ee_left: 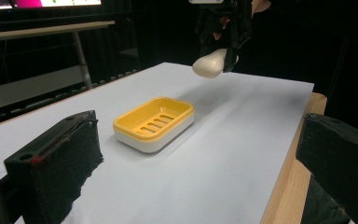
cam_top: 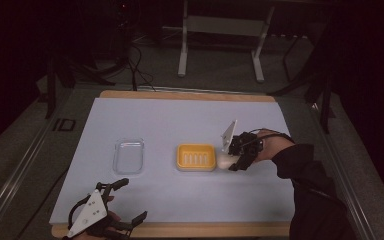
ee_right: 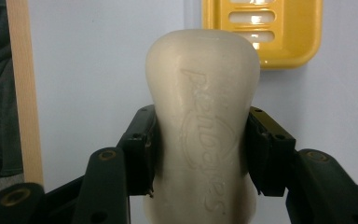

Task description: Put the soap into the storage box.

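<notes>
A cream bar of soap (ee_right: 203, 126) is clamped between the two black jaws of my right gripper (ee_right: 200, 149). In the high view that gripper (cam_top: 232, 162) holds the soap (cam_top: 224, 160) above the table, just right of a yellow slotted soap dish (cam_top: 196, 157). From the left gripper view the soap (ee_left: 209, 63) hangs in the air beyond the yellow dish (ee_left: 154, 122). My left gripper (cam_top: 130, 202) rests at the table's near left edge, jaws wide apart with nothing between them.
A clear plastic lid or tray (cam_top: 129, 155) lies left of the yellow dish on the pale blue mat (cam_top: 180, 120). The mat's wooden board edge (cam_top: 190, 230) runs along the front. Stand legs (cam_top: 220, 45) rise behind the table.
</notes>
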Demonstrator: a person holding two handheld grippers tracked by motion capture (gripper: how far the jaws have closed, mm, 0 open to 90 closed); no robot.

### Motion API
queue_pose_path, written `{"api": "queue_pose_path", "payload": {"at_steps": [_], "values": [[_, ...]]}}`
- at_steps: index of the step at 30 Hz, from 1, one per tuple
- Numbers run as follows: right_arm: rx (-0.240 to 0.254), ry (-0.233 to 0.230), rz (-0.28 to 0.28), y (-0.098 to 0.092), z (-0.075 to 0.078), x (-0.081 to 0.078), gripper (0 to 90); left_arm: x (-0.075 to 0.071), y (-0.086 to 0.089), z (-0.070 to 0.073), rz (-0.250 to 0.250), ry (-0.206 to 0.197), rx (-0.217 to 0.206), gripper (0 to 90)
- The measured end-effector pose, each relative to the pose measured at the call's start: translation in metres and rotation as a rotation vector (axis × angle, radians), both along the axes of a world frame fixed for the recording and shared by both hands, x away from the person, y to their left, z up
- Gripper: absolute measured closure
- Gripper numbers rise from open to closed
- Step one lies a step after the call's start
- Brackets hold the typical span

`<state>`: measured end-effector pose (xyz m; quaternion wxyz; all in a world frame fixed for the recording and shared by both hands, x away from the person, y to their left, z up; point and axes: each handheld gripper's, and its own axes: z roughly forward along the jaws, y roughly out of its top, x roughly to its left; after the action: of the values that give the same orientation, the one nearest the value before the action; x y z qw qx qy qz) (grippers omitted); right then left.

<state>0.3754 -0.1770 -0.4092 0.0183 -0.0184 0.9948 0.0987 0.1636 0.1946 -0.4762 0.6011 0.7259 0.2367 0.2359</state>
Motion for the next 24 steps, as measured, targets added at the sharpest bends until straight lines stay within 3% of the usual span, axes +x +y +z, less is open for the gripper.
{"api": "queue_pose_path", "payload": {"at_steps": [20,24], "values": [[0.081,0.017,0.067,0.027,0.004,0.004,49.6,0.000,0.000,0.000,0.001,-0.001,0.003,0.1],[0.125,0.026,0.080,0.036,0.004,0.009,49.6,-0.001,0.001,0.000,0.003,-0.002,0.002,0.1]]}}
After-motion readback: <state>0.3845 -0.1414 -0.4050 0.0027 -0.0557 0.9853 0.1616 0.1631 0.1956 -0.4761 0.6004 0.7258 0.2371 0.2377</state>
